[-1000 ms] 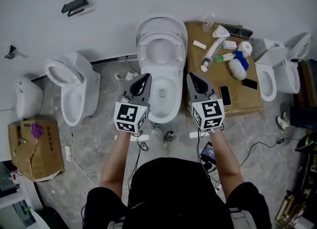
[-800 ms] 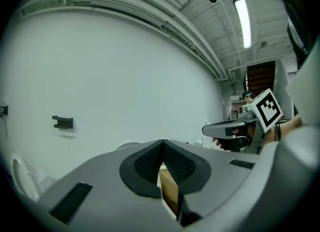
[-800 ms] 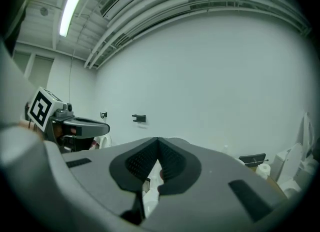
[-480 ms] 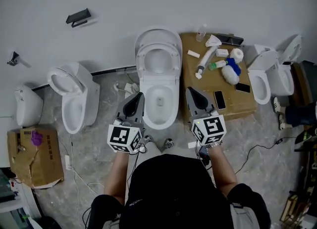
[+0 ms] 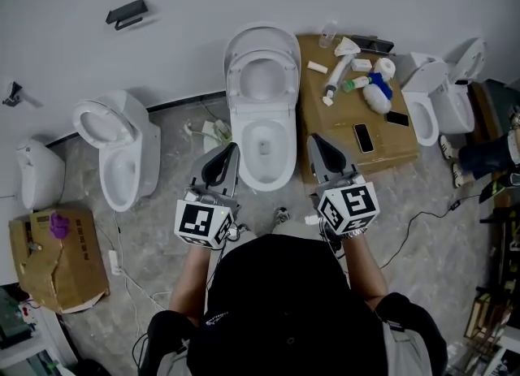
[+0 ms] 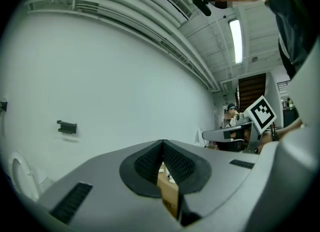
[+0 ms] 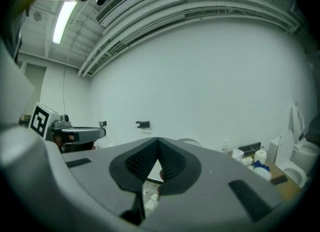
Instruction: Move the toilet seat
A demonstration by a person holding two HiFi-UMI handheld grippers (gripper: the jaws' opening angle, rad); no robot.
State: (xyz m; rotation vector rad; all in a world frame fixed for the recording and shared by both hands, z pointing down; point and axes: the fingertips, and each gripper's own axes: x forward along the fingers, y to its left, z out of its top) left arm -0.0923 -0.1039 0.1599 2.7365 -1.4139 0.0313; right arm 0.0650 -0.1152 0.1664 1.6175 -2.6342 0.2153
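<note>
The toilet seat (image 5: 262, 82) stands raised on the middle toilet (image 5: 264, 155), tilted back against its lid, at twelve o'clock from the person. Both grippers are well short of it.

The left gripper (image 5: 229, 150) has its jaws clenched together with nothing between them. The right gripper (image 5: 316, 141) is likewise pressed closed and empty. Each carries one marker cube, left (image 5: 203, 222) and right (image 5: 349, 208), printed with black-and-white square patterns but no letters.

Three toilets show clearly: the middle one, one at ten o'clock (image 5: 122, 151), and one at two o'clock (image 5: 431, 98) with its lid up. A fourth white fixture (image 5: 36, 173) sits at nine o'clock.

Just beside the middle toilet, at one o'clock, lies a cardboard sheet (image 5: 382, 159). On it are two dark phones, (image 5: 363, 137) and (image 5: 398, 118), one roll of paper (image 5: 383, 67), one blue-and-white duster (image 5: 376, 94) and one long white brush (image 5: 337, 82). Smaller bottles lie among them. Any labels there are too small to read.

At eight o'clock sits one cardboard box (image 5: 77, 257) with a purple item (image 5: 57, 222) on top. Print on the cardboard seen in the left gripper view is too blurred to read.

One black bracket (image 5: 126, 10) is fixed to the wall at eleven o'clock.
</note>
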